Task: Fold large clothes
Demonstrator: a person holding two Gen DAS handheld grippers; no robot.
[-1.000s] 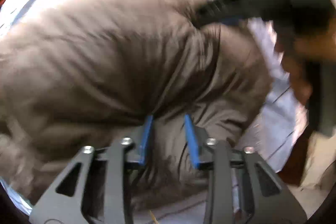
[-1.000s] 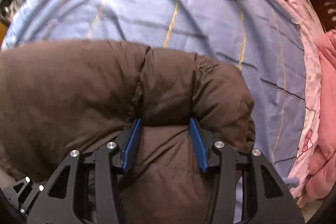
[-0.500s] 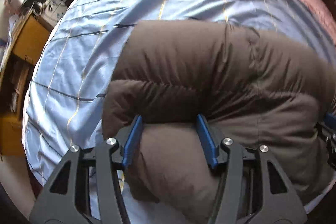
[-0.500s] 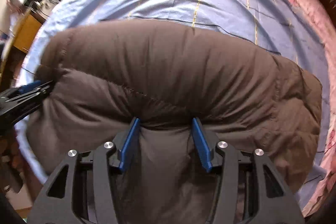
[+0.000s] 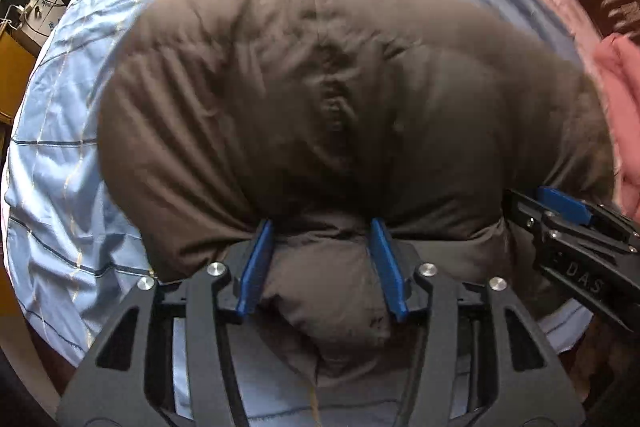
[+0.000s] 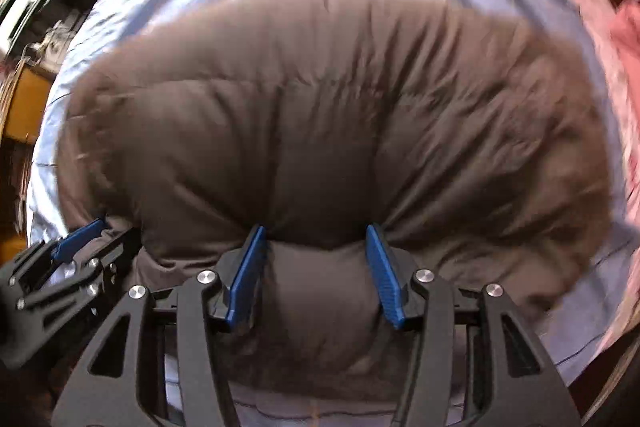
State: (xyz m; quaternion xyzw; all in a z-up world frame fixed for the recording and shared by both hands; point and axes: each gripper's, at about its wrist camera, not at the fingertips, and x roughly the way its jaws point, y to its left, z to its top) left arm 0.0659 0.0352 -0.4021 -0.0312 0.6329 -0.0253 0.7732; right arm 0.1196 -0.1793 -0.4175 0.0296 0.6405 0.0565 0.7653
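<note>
Puffy brown quilted down jacket (image 5: 340,115) on blue sheeted bed (image 5: 60,155): soft, light, springy, slippery. Your left gripper (image 5: 322,259) and right gripper (image 6: 316,267) fingers pinch near edge; grip deep, at seams.

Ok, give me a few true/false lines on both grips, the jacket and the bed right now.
1. Both grippers pinch the brown jacket. True: left gripper and right gripper each have fabric bunched between their fingers.
2. The jacket lies over a green sheet. False: the sheet is blue.
3. In the left view, the right gripper sits at the jacket's right edge. True.
4. The blanket on the right is yellow. False: pink.
</note>
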